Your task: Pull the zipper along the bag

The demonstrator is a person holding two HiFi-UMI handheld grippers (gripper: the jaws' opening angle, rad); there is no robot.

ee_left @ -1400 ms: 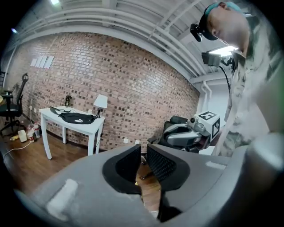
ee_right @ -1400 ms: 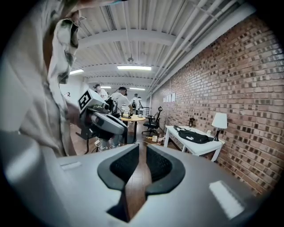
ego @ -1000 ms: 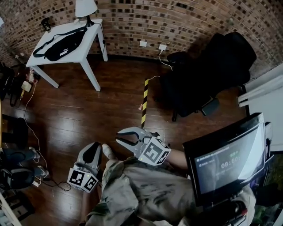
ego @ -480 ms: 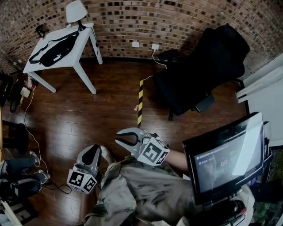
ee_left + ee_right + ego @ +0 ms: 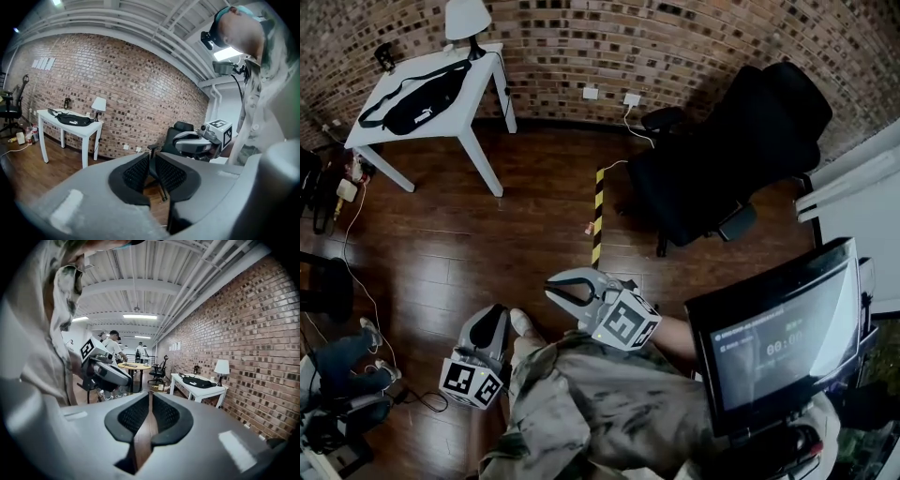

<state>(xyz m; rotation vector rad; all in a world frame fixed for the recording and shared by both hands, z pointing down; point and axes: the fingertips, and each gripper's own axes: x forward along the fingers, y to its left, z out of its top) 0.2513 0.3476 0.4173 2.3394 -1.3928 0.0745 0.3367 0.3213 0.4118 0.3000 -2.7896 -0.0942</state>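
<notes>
The black bag (image 5: 417,98) lies on a white table (image 5: 492,66) at the far left by the brick wall, several steps from both grippers. It also shows small in the left gripper view, bag (image 5: 72,120), and in the right gripper view, bag (image 5: 199,381). My left gripper (image 5: 495,317) hangs low beside the person's body, jaws together and empty (image 5: 152,171). My right gripper (image 5: 551,289) is held in front of the body, also shut on nothing (image 5: 150,413). Each gripper sees the other: the right gripper (image 5: 192,143), the left gripper (image 5: 105,373).
A black office chair (image 5: 731,150) stands at the right by the wall. A yellow-black tape strip (image 5: 598,216) marks the wooden floor ahead. A monitor (image 5: 778,337) sits close on the right. A lamp (image 5: 467,19) stands on the table. Cables (image 5: 356,216) trail at the left.
The head view has swung slightly, so the table and chair shift in the frame. Both grippers stay near the body with their jaws unchanged.
</notes>
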